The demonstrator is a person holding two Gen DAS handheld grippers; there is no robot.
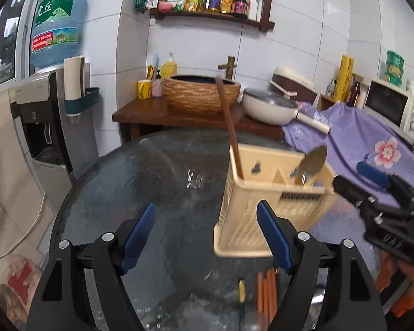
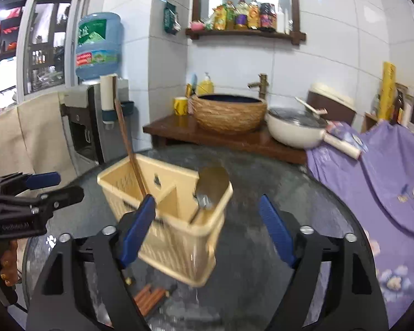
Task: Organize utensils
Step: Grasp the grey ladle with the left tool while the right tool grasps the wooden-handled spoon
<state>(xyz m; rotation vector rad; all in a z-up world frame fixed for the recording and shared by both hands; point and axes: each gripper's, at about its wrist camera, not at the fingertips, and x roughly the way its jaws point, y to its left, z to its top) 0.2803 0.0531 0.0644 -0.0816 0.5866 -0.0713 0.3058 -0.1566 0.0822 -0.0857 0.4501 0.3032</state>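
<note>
A beige plastic utensil caddy (image 1: 262, 209) (image 2: 176, 220) stands on the round glass table (image 1: 151, 182). A brown wooden chopstick (image 1: 229, 127) (image 2: 128, 149) leans in its left compartment. A metal spoon (image 1: 313, 162) (image 2: 211, 184) stands in its right compartment. Several brown chopsticks (image 1: 266, 292) (image 2: 149, 298) lie on the table in front of the caddy. My left gripper (image 1: 207, 237) is open and empty, just left of the caddy. My right gripper (image 2: 207, 231) is open and empty, with the caddy partly between its fingers. It also shows in the left wrist view (image 1: 372, 184).
A thin dark utensil with a yellow band (image 1: 241, 289) lies beside the chopsticks. Behind the table stand a wooden counter (image 1: 157, 113) with a woven basin (image 1: 201, 93) and a white pan (image 1: 270, 107). A purple cloth (image 1: 358, 143) lies right. A water dispenser (image 1: 44, 115) stands left.
</note>
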